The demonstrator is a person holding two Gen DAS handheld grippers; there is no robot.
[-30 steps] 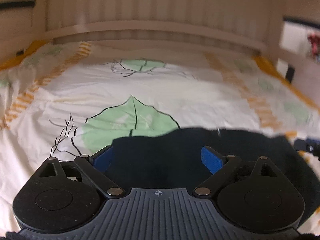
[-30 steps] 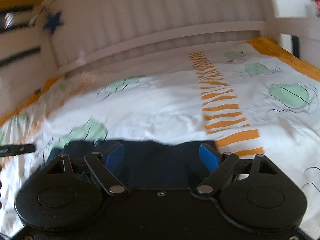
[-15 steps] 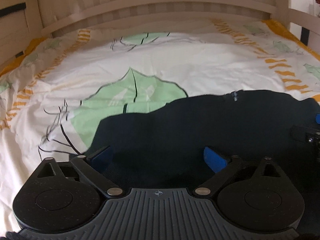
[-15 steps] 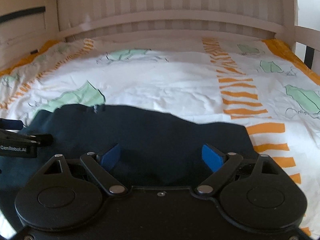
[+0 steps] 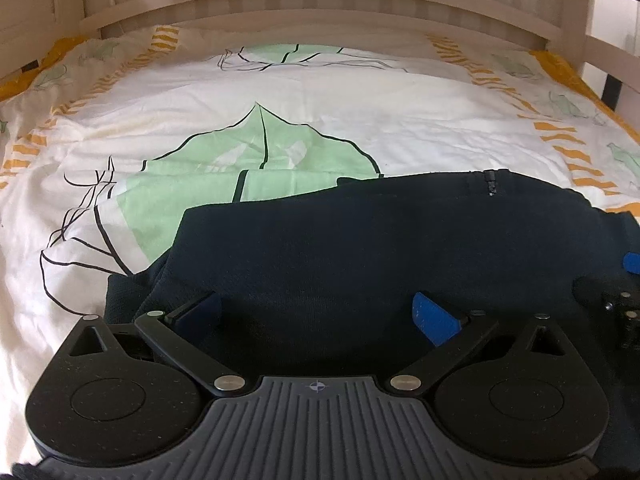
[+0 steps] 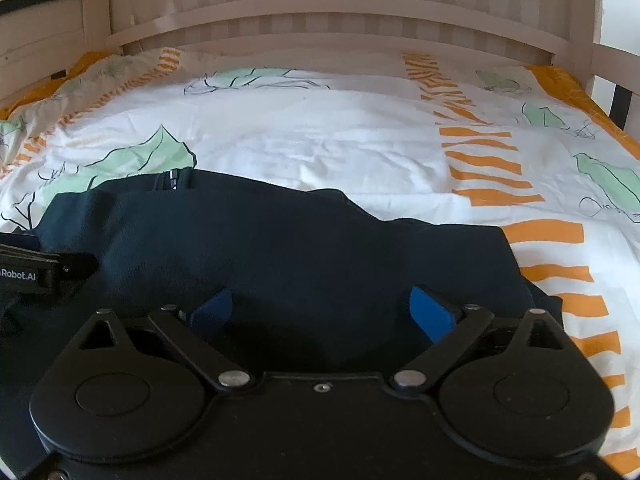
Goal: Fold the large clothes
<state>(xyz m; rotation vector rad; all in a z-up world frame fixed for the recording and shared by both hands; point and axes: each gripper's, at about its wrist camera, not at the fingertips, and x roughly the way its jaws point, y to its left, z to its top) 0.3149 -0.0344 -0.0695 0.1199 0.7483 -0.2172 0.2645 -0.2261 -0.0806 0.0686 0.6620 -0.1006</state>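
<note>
- left gripper (image 5: 316, 312): jaws spread wide, blue pads apart, nothing pinched; they've just been opening. only dark cloth lies under/between them, pads not pressing it.
- right gripper (image 6: 322, 310): jaws wide too, just been opening further; grips nothing, cloth sits below the gap.
- dark navy garment (image 5: 380, 240): lies flat-ish on the bedspread (image 5: 320, 92), right in front of & under both claws; zipper end (image 5: 491, 184) at its far edge, ahead-right of left claw, ahead-left of right claw.
- garment's left edge is doubled over beside the left claw's left pad.
- wooden headboard (image 6: 320, 12) well beyond both claws.
- each claw shows at the edge of the other's view, close alongside.
</note>
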